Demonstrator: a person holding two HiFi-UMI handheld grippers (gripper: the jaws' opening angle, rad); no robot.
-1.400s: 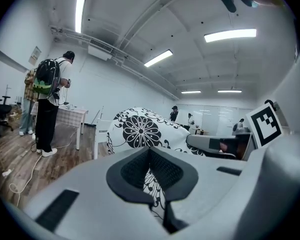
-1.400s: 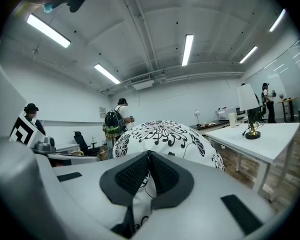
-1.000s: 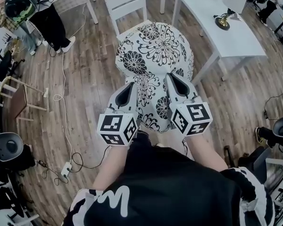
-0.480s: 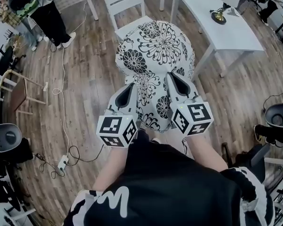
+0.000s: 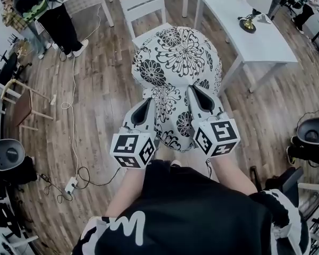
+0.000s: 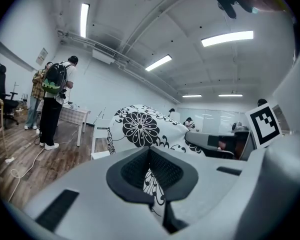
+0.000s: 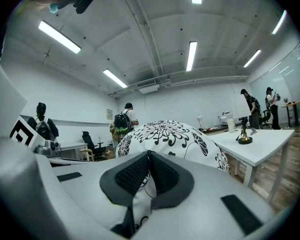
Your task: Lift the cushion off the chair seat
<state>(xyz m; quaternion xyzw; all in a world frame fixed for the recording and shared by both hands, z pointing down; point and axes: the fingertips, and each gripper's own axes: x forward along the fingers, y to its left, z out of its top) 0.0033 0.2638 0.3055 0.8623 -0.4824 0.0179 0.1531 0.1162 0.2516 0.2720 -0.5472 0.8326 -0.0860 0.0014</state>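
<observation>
So both tongs have the cushion by its near edge. The left tongs (image 5: 148, 102) are clamped shut on a fold of the black-and-white flower fabric; in the left gripper view the cloth is squeezed right between the dark pads. Same deal with the right tongs (image 5: 193, 90): closed tight, with a strip of fabric running down through the pads. The two sit side by side, close but not touching, both pointing away from the person and pretty much level.

The cushion (image 5: 176, 62) is up off the floor, stretched out in front of the person. Its long axis runs straight away from them, top to bottom in the head view. The near end is narrow and bunched where it's pinched, with a bit hanging down between the tongs. The far end balloons out wide and round and points at the white chair (image 5: 143, 4). That fat end covers nearly the whole seat from above, only a sliver of white shows at its left edge, and I honestly can't tell if it's clear of the seat or resting on it.

A white tabletop (image 5: 266, 41) is just right of the chair, with a small brass thing (image 5: 249, 24) on it. A person with a backpack (image 5: 48, 15) stands well off to the upper left, on the wood floor (image 5: 95, 94).
</observation>
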